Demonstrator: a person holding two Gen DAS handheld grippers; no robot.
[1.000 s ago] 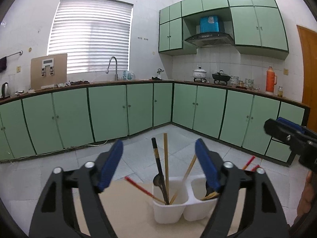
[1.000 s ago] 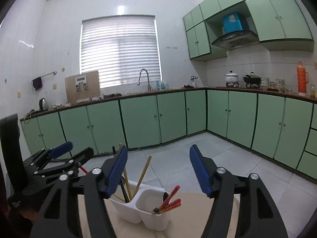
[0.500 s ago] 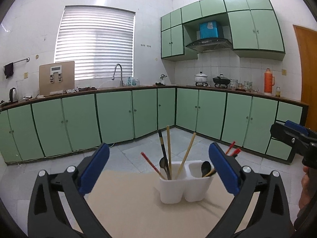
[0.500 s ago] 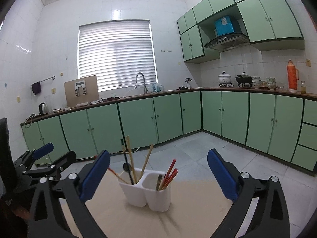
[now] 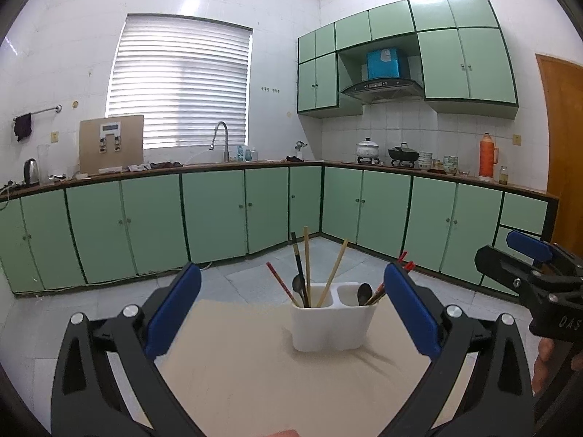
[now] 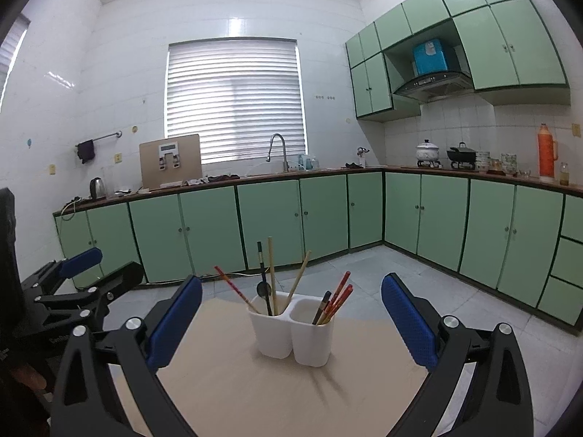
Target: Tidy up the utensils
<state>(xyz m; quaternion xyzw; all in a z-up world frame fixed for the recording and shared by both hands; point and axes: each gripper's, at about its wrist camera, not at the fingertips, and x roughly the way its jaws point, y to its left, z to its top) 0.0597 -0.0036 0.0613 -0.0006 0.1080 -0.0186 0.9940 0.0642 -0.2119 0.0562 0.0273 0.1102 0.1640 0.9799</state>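
A white two-compartment utensil holder [image 5: 331, 324] stands on a beige table [image 5: 255, 371]; it also shows in the right wrist view [image 6: 291, 331]. Its left compartment holds wooden chopsticks [image 5: 306, 266], a red chopstick and a dark spoon [image 5: 298, 286]. Its right compartment holds red chopsticks [image 6: 339, 300] and a spoon [image 5: 362, 293]. My left gripper [image 5: 291, 313] is open and empty, short of the holder. My right gripper [image 6: 291, 320] is open and empty, also short of it.
Green kitchen cabinets [image 5: 218, 215] line the far walls, with a sink tap [image 5: 222, 138], pots and an orange thermos [image 5: 487, 154] on the counter. The right gripper shows at the right edge of the left wrist view [image 5: 528, 273]. Grey tiled floor lies beyond the table.
Both grippers have drawn back and risen from the holder, so it looks smaller and stands fully in view. Both jaws have opened wider. The utensils have not moved.
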